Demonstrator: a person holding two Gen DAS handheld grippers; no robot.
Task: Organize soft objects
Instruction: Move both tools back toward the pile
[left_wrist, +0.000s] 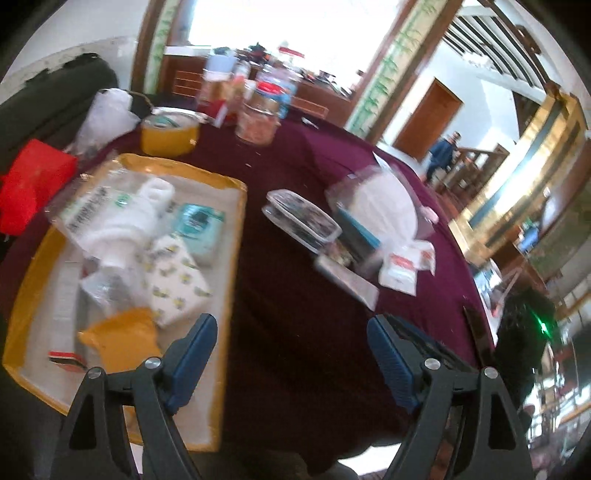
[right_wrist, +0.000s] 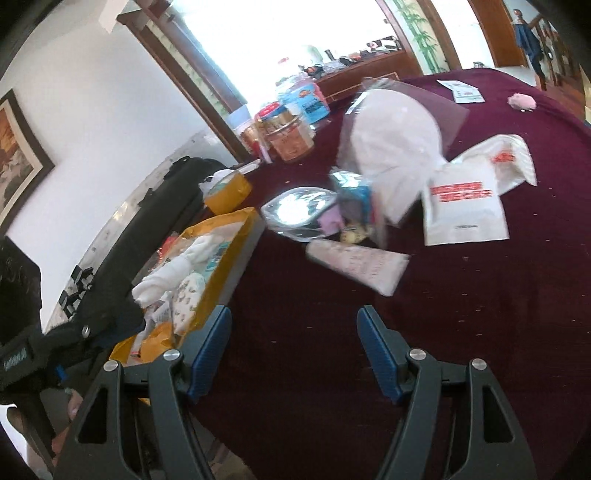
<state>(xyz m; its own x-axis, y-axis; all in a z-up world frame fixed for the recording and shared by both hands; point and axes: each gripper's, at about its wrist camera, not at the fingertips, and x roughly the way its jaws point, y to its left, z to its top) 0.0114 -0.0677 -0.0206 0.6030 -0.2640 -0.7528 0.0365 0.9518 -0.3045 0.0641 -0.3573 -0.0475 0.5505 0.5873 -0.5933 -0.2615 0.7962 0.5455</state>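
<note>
Both my grippers, left gripper (left_wrist: 291, 354) and right gripper (right_wrist: 293, 349), have jaws wide and hold nothing. Tray (left_wrist: 236, 206) of sorted soft packs sits left of the jaws; the unsorted white bag (right_wrist: 395, 147) lies ahead, so I judge it's next.

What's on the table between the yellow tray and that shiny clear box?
Nothing: only bare maroon tablecloth lies between the yellow tray and the clear box. The left wrist view shows it best.

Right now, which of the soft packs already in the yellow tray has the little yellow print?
The white pack with small yellow figures, lying near the tray's front beside the teal pack; the other white bundle is plain.
</note>
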